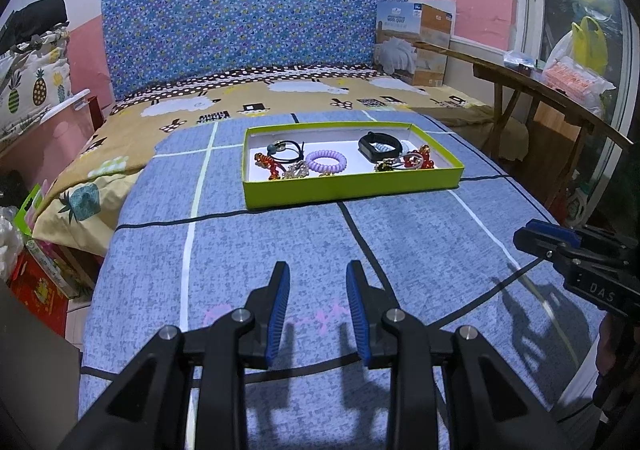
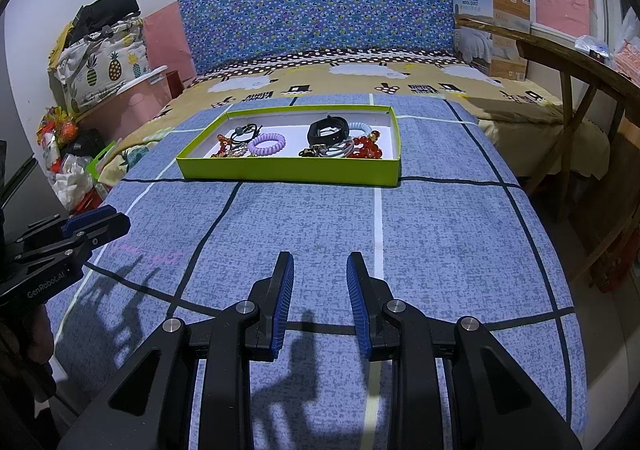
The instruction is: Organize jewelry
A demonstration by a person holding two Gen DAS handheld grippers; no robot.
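Note:
A shallow lime-green tray (image 1: 348, 187) (image 2: 288, 171) lies on the blue checked bedspread, well ahead of both grippers. Inside it are a purple coil hair tie (image 1: 326, 161) (image 2: 267, 143), a black wristband (image 1: 379, 145) (image 2: 328, 131), red beads (image 1: 420, 157) (image 2: 366, 147), black hair ties (image 1: 284, 149) (image 2: 244, 131) and small gold pieces. My left gripper (image 1: 318, 270) hovers open over the bedspread, nothing between its blue pads. My right gripper (image 2: 320, 260) is likewise open and holds nothing. Each gripper shows at the edge of the other's view: right gripper (image 1: 532, 238), left gripper (image 2: 112, 219).
The bed's blue patterned headboard (image 1: 256, 13) stands behind the tray. A cardboard box (image 1: 416, 41) sits at the back right. A wooden bench (image 1: 540, 89) runs along the right side. Bags and clutter (image 2: 72, 153) pile up on the left by the wall.

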